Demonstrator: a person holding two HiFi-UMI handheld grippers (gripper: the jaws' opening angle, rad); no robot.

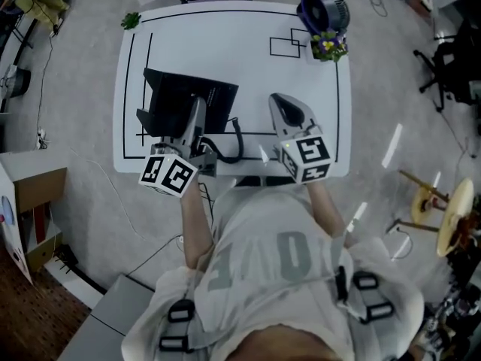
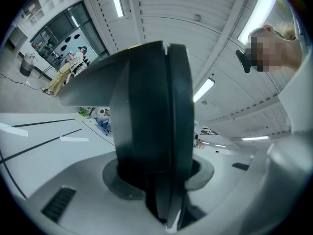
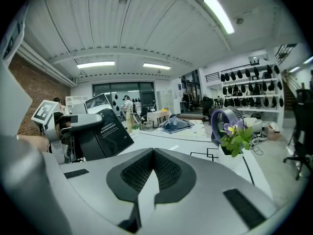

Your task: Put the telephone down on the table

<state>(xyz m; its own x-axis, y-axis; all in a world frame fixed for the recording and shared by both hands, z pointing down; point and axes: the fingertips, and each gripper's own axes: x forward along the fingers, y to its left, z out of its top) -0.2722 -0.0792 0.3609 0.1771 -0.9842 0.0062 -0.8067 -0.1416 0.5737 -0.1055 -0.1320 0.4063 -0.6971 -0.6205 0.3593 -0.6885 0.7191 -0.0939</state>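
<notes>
My head view looks steeply down on the white table [image 1: 225, 51]. Left gripper view: close against the black telephone [image 2: 151, 131]. Right gripper view: low across the table, sharing the fan [image 3: 226, 119].

What we wear
Our pale, grey-lettered T-shirt [image 1: 263, 265]; grey left gripper [image 1: 198, 115] and right gripper [image 1: 279, 102] with black-and-white marker cubes [image 1: 169, 175].

A white table [image 1: 225, 43] marked with black lines lay beneath the right tongs [image 1: 279, 101], on grey carpet [image 1: 75, 89]. Ahead of them, strip lights [image 3: 218, 12] ran along a ribbed white ceiling [image 3: 122, 28], with a brick wall [image 3: 36, 84] to their left.
</notes>
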